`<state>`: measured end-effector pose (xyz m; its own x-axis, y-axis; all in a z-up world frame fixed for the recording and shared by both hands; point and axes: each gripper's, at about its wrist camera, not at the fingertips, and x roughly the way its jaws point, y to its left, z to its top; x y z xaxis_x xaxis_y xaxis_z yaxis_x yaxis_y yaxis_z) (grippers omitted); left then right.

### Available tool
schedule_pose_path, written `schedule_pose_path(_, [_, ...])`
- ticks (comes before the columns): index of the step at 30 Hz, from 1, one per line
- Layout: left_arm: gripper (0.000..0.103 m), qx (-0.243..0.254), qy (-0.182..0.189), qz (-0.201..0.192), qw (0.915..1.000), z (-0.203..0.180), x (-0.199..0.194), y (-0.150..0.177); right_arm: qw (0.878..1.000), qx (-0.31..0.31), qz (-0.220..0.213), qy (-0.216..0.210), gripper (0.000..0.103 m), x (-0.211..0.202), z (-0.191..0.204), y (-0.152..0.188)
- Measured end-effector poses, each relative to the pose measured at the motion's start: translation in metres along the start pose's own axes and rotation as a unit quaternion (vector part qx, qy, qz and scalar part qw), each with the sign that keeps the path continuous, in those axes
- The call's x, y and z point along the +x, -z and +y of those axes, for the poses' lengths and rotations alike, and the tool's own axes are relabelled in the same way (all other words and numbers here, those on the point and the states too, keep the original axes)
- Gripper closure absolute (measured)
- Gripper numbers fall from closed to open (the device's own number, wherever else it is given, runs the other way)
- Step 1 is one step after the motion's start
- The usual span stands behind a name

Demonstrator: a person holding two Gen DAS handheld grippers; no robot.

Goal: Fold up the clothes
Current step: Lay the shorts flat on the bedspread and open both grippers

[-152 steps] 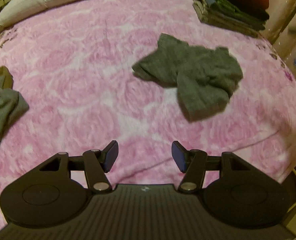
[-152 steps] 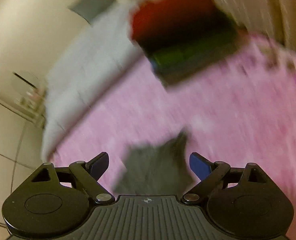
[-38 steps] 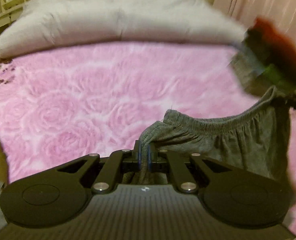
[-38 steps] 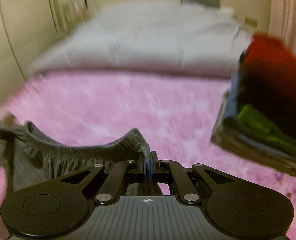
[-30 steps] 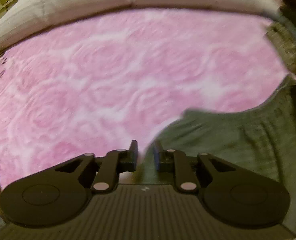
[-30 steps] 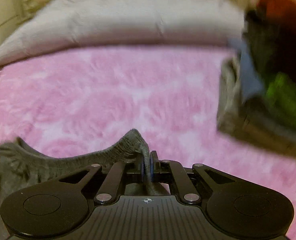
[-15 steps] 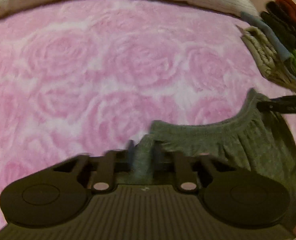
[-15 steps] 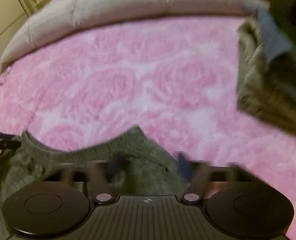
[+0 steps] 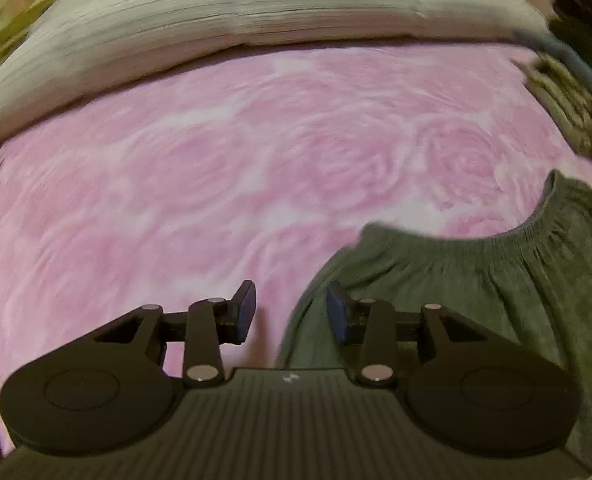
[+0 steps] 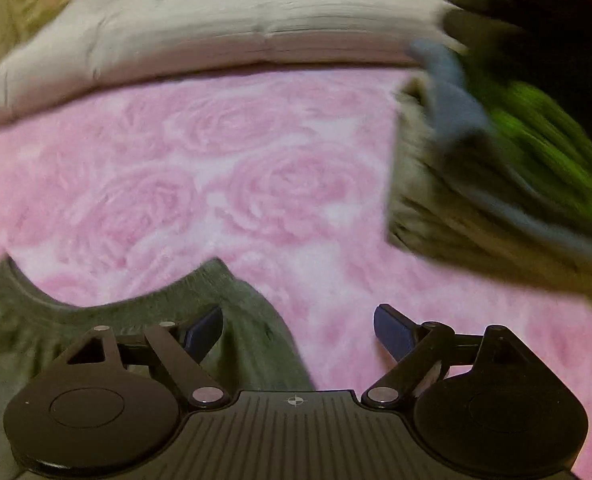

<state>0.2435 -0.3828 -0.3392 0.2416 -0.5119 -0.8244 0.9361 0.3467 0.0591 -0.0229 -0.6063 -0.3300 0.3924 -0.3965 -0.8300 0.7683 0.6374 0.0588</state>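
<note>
Grey shorts [image 9: 475, 280] with an elastic waistband lie spread on the pink rose-patterned blanket [image 9: 216, 184]. In the left wrist view they fill the lower right. My left gripper [image 9: 291, 314] is open and empty, just above the shorts' left edge. In the right wrist view the shorts [image 10: 144, 320] lie at the lower left. My right gripper [image 10: 297, 330] is wide open and empty, over the shorts' right corner and the blanket [image 10: 256, 184].
A stack of folded clothes [image 10: 507, 168], green, blue, olive and dark, sits on the blanket at the right; it also shows in the left wrist view [image 9: 567, 92]. A pale grey duvet [image 9: 236, 20] lies along the far side of the bed.
Both grippers held the shorts' waistband corners a second ago. They lowered the shorts onto the blanket and opened, and the shorts now lie flat. Both grippers have drawn slightly outward.
</note>
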Motion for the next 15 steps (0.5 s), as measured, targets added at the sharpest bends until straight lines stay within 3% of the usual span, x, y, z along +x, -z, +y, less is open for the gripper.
schedule_pose_path(2, [0.073, -0.005, 0.000, 0.006, 1.0000, 0.011, -0.025, 0.021, 1.000, -0.010, -0.004, -0.016, 0.034, -0.030, -0.007, 0.022])
schedule_pose_path(4, [0.075, -0.009, 0.007, 0.020, 0.9997, 0.021, -0.049, 0.046, 0.999, -0.027, 0.008, -0.037, 0.039, -0.057, -0.010, 0.049])
schedule_pose_path(7, [0.075, -0.009, 0.010, 0.075, 0.9971, 0.027, -0.065, 0.096, 0.995, -0.064, 0.053, -0.055, 0.041, -0.080, -0.008, 0.099])
schedule_pose_path(9, [0.074, -0.004, -0.009, 0.100, 0.9950, 0.032, -0.070, 0.129, 0.991, -0.093, 0.094, -0.021, 0.041, -0.081, -0.011, 0.135])
schedule_pose_path(10, [0.074, -0.005, -0.018, 0.087, 0.9961, 0.035, -0.079, 0.139, 0.991, -0.100, 0.094, -0.005, 0.041, -0.086, -0.017, 0.150])
schedule_pose_path(15, [0.077, -0.019, -0.092, 0.117, 0.9887, 0.053, -0.108, 0.149, 0.990, -0.045, 0.118, 0.064, 0.041, -0.122, -0.045, 0.166])
